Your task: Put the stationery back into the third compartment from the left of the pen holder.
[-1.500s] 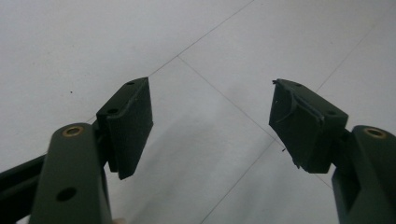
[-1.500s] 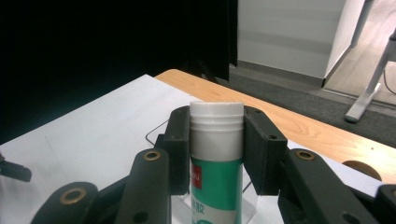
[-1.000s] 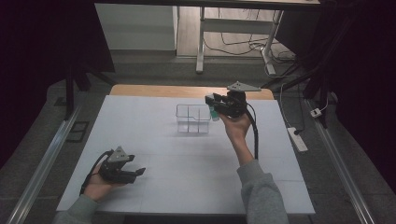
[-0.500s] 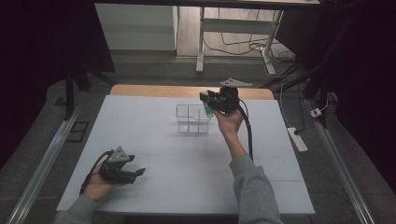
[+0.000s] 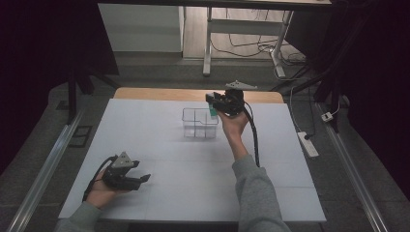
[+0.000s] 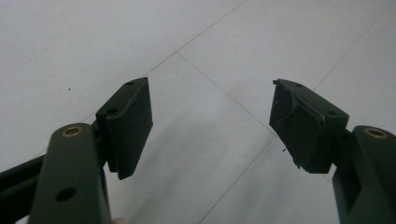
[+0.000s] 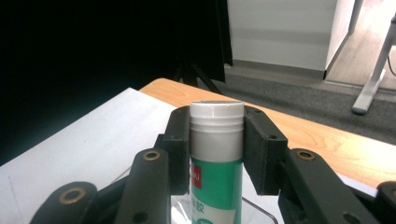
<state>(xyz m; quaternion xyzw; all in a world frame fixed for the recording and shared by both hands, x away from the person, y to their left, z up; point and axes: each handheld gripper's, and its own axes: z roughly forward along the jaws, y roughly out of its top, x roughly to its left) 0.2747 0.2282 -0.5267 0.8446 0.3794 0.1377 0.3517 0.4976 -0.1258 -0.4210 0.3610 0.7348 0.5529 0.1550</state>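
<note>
White table [image 5: 159, 183], right tongs [image 7: 215, 149] clamping glue stick [image 7: 215, 154]

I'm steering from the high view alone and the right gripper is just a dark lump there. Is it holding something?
Observer: Yes. The right gripper is shut on a glue stick, one pad on each side.
Operator: Which way up is the stick?
Observer: In the right gripper view its white cap end points away from the camera, and the green label is nearer the hand.
Operator: Is the clear box under it?
Observer: A clear rim of the box shows just below the stick in that view.
Operator: And the left one?
Observer: The left gripper is open, with bare white table between its pads.
</note>
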